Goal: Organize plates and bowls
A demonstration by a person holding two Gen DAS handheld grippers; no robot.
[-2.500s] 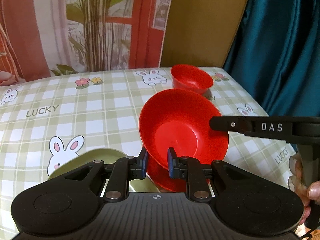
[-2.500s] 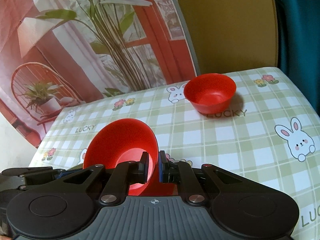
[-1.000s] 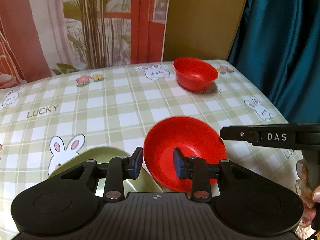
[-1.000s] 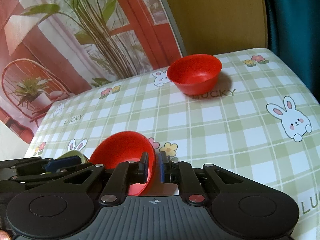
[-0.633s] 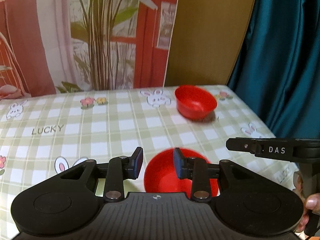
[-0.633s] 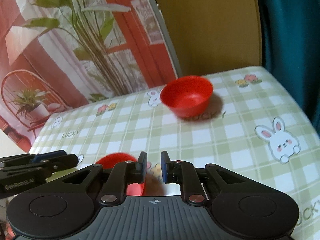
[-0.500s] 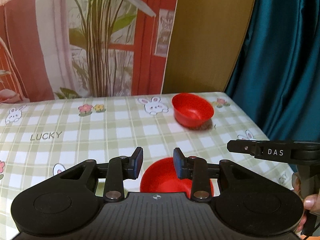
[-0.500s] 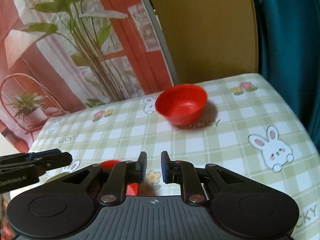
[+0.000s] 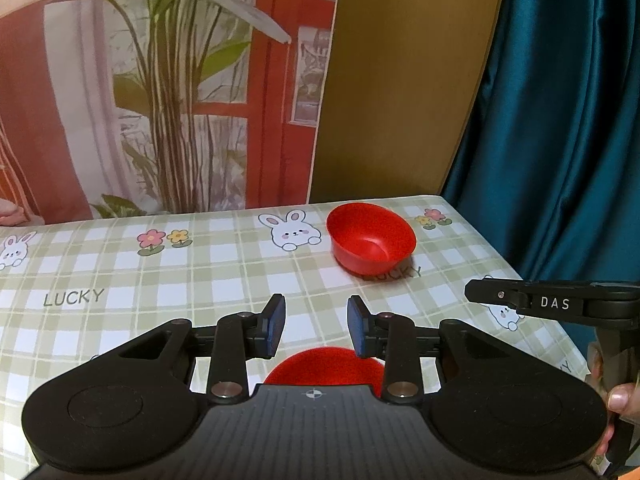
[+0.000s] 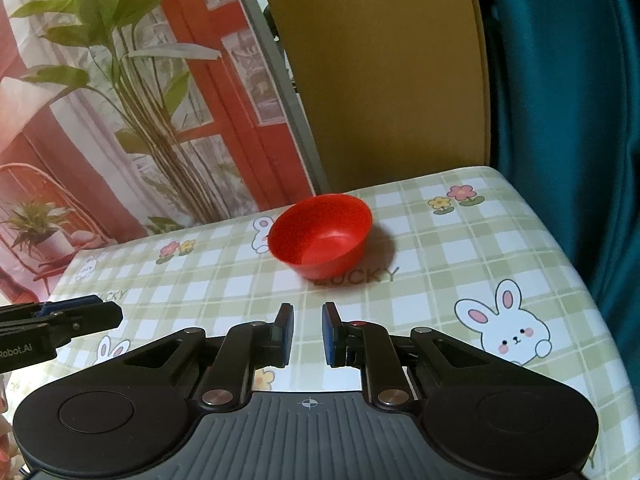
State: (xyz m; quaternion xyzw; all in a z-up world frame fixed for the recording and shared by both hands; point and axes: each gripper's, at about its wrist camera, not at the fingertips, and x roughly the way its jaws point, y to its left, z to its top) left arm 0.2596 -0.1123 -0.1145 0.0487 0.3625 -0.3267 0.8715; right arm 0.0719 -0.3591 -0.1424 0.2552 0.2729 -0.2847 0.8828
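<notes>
Both grippers let go of the red plastic plate (image 9: 320, 366), now near us. Left gripper (image 9: 316, 326) & right gripper (image 10: 307, 334) gape empty; small red plastic bowl (image 10: 320, 234) sits far, straight ahead of right, nearer it.

A bowl (image 9: 371, 239) stands upright on the bench (image 9: 120, 264) toward its far right corner, and a second bowl (image 9: 324, 366) sits at the near edge, well apart.
</notes>
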